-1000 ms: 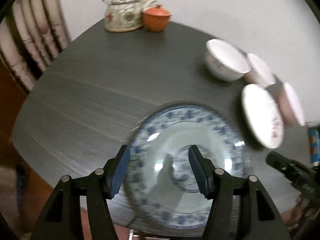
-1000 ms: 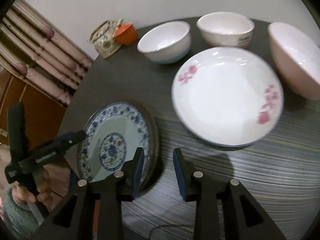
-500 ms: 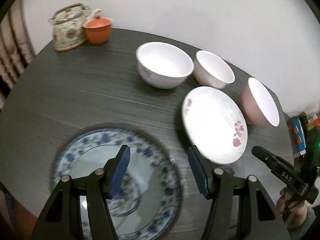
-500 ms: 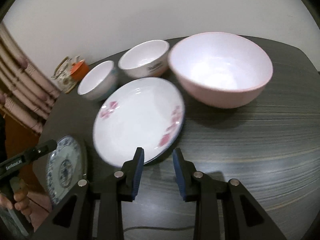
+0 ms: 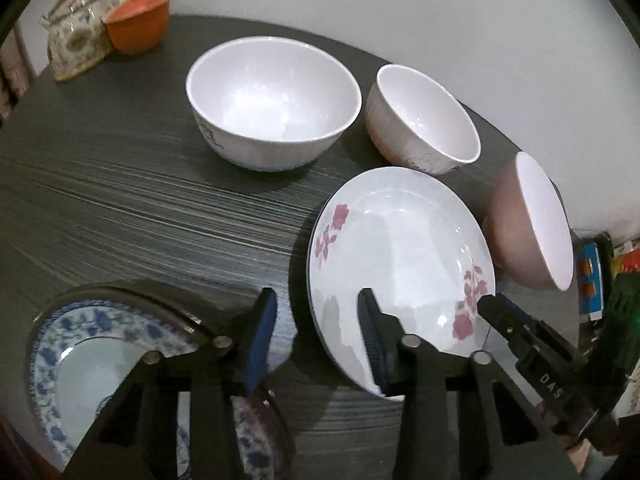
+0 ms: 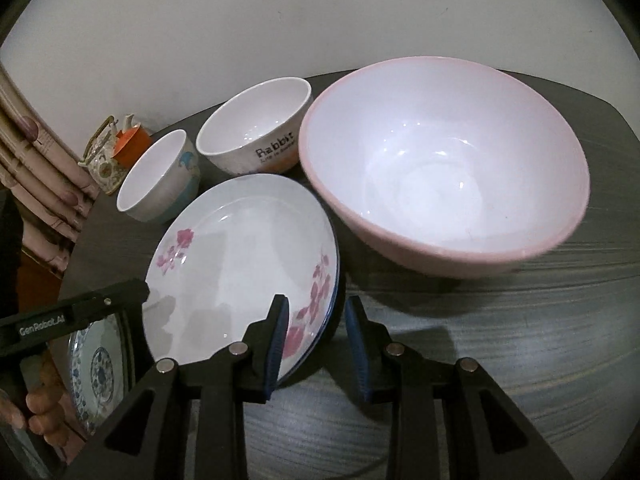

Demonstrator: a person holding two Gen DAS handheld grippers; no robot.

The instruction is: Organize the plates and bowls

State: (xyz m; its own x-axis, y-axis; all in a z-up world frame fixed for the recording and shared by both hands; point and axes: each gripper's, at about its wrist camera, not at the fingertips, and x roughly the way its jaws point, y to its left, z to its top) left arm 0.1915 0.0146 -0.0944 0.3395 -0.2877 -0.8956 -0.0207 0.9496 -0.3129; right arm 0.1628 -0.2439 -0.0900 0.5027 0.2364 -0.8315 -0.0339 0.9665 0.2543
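Observation:
A white plate with pink flowers point(image 5: 400, 248) point(image 6: 240, 264) lies on the dark table between both grippers. My left gripper point(image 5: 318, 328) straddles the plate's left rim; its jaws are closing, and a gap still shows beside the rim. My right gripper point(image 6: 316, 320) straddles the opposite rim, open, pads clear of it; its tip point(image 5: 492, 308) shows in the left wrist view. A blue-and-white plate point(image 5: 80, 360) point(image 6: 96, 368) lies at the left. Behind stand a large white bowl point(image 5: 272, 100), a smaller "Rabbit" bowl point(image 6: 256, 128) and a wide pink bowl point(image 6: 440, 168).
A patterned teapot point(image 5: 76, 44) and an orange lidded cup point(image 5: 138, 26) stand at the table's far left edge. The wall runs close behind the bowls. Colourful packages point(image 5: 592, 280) sit beyond the table's right edge. A curtain point(image 6: 32, 168) hangs at the left.
Both grippers have swung from over the blue-and-white plate across to the flowered plate and come lower. The left jaws have narrowed. The right jaws keep the same width.

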